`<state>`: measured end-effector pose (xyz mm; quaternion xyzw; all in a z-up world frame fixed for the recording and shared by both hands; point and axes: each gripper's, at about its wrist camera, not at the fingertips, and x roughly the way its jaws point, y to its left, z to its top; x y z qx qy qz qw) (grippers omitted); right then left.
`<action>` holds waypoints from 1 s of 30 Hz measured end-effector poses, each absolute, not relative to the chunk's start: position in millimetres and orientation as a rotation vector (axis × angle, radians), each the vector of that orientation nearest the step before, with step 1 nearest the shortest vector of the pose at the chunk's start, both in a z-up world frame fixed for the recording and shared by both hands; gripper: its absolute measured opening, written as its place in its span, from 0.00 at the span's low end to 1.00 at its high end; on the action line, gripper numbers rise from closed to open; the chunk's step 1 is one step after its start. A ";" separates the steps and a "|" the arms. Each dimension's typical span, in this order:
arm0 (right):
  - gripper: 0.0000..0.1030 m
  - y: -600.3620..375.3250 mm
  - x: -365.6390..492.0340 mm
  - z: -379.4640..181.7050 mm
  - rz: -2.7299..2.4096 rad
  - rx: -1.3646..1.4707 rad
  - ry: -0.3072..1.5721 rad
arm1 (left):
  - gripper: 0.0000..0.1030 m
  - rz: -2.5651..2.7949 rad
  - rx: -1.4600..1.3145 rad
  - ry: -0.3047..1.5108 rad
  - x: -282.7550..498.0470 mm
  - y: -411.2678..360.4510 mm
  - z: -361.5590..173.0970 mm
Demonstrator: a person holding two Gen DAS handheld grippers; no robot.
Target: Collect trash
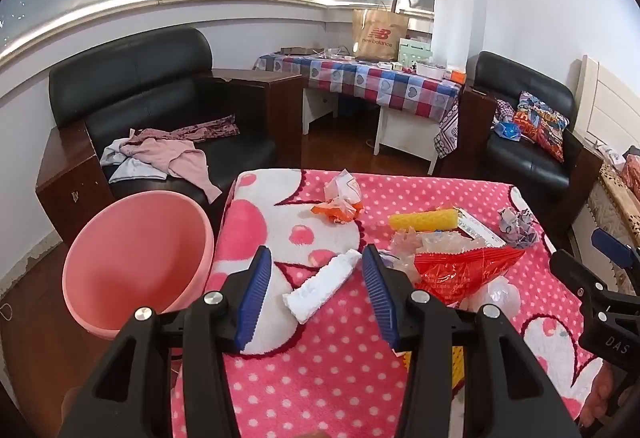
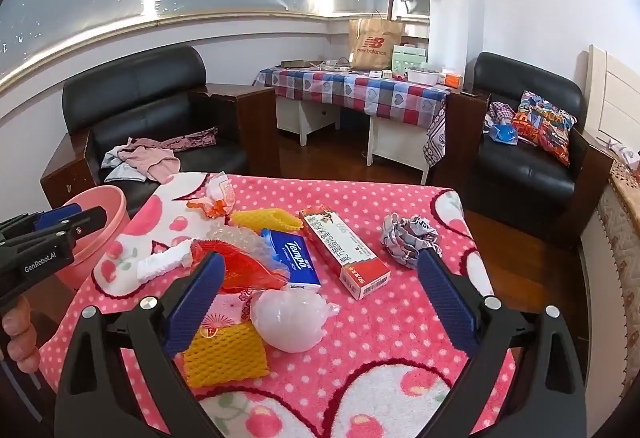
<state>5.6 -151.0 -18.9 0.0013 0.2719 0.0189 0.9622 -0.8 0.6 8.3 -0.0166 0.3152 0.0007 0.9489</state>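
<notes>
Trash lies on a pink polka-dot blanket [image 1: 320,378] over a table. My left gripper [image 1: 316,270] is open, its jaws on either side of a white crumpled tissue roll [image 1: 320,284], above it. My right gripper [image 2: 320,270] is open wide and empty above a white plastic ball [image 2: 290,324], a red wrapper [image 2: 244,266], a blue Tempo tissue pack [image 2: 292,260] and a red-white box [image 2: 344,252]. Yellow foam nets [image 2: 224,354] [image 1: 424,220], a crumpled paper ball [image 2: 408,236] and an orange-white wrapper [image 1: 340,197] also lie there. A pink bin [image 1: 136,262] stands left of the table.
A black sofa with clothes [image 1: 160,153] stands behind the bin. A checkered desk [image 1: 368,81] with a paper bag [image 1: 378,33] is at the back. A black armchair [image 2: 528,141] with a cushion is at the right. The right gripper shows in the left wrist view [image 1: 600,278].
</notes>
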 end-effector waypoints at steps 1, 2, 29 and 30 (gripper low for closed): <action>0.94 -150.8 5.8 -18.9 0.038 0.002 0.550 | 0.46 0.002 -0.034 0.641 -0.9 0.7 8.5; 0.94 -151.1 5.8 -18.9 0.038 0.004 0.550 | 0.46 0.001 -0.034 0.640 -3.3 3.2 13.4; 0.94 -154.3 5.0 -12.1 0.027 0.011 0.531 | 0.46 0.000 -0.035 0.638 -2.1 5.6 16.2; 0.94 -154.8 5.2 -12.0 0.028 0.013 0.532 | 0.46 0.000 -0.034 0.638 -2.2 5.9 17.6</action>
